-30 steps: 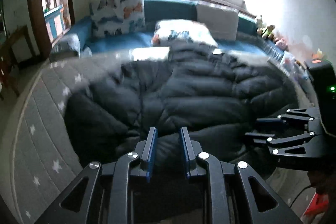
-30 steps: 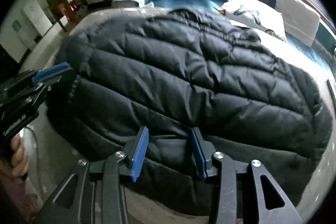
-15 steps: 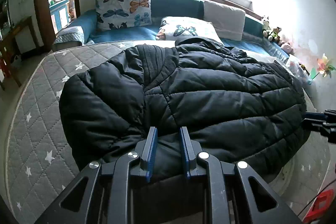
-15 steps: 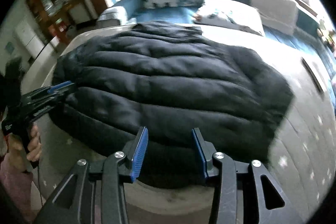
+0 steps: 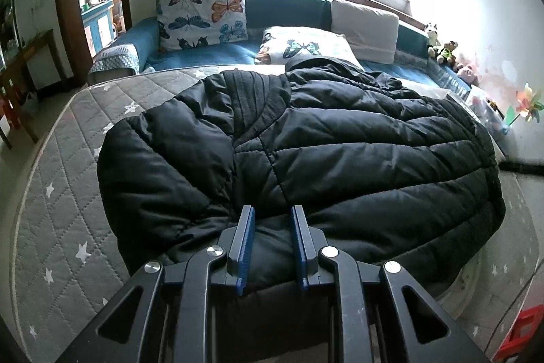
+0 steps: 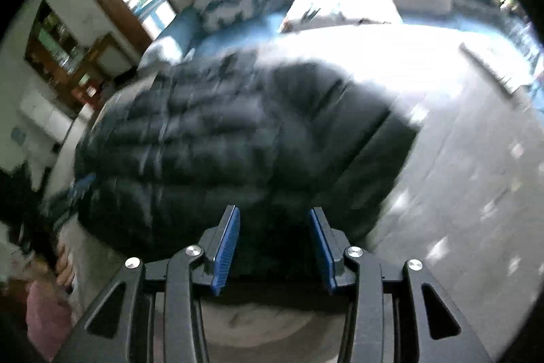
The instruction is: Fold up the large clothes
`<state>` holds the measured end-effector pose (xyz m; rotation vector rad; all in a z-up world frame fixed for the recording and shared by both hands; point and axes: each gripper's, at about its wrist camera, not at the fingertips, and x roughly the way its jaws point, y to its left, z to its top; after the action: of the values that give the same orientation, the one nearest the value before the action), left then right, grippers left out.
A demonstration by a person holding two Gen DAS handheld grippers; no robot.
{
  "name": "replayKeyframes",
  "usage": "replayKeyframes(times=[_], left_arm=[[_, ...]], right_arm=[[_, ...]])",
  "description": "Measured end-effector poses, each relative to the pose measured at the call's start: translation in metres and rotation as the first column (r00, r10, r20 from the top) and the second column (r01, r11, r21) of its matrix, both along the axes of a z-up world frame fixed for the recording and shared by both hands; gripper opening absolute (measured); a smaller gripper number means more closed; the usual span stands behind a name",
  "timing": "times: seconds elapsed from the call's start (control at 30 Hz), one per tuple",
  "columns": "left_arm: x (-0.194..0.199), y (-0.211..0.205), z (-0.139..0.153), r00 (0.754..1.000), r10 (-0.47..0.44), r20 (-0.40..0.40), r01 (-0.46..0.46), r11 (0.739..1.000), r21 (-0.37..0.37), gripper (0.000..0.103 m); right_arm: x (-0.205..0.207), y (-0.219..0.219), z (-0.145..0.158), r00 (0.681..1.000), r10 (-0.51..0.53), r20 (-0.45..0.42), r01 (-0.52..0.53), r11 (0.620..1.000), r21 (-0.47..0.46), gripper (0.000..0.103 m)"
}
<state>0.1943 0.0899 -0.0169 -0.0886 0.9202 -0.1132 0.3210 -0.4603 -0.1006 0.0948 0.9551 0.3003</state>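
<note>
Black puffer jacket (image 5: 306,152) lies spread across the grey star-quilted mattress (image 5: 57,193), hem at the near edge, collar toward the far butterfly pillows (image 5: 204,12). My left gripper (image 5: 271,227) sits at the near hem, pads parted, fabric between them, not pinched. My right gripper (image 6: 273,223) is spread wide, empty, off the near-right corner; that view is blurred. Judgement: lining up a hem grab.

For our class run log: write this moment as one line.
left gripper: open, at hem | right gripper: open, blurred | black quilted puffer jacket: on grey star-quilted mattress
</note>
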Motion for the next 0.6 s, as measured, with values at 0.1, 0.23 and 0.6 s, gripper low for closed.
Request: replayKeyframes(times=[0.1,0.23,0.6], left_arm=[[-0.001,0.000,0.000,1.000,0.002,0.003,-0.002,1.000,-0.002,0.025],[-0.002,0.002,0.000,1.000,0.003,0.012,-0.003,1.000,-0.007,0.025],[-0.004,0.004,0.000,1.000,0.004,0.010,-0.004,1.000,-0.017,0.025]], right_arm=[[0.025,-0.011,-0.002,0.999,-0.051,-0.013,0.052,0.997,0.054,0.046],[0.061,-0.023,-0.043,0.989,-0.088,-0.115,0.100,0.990,0.099,0.046],[0.065,0.003,0.002,0.997,-0.073,-0.034,0.075,0.995,0.068,0.046]])
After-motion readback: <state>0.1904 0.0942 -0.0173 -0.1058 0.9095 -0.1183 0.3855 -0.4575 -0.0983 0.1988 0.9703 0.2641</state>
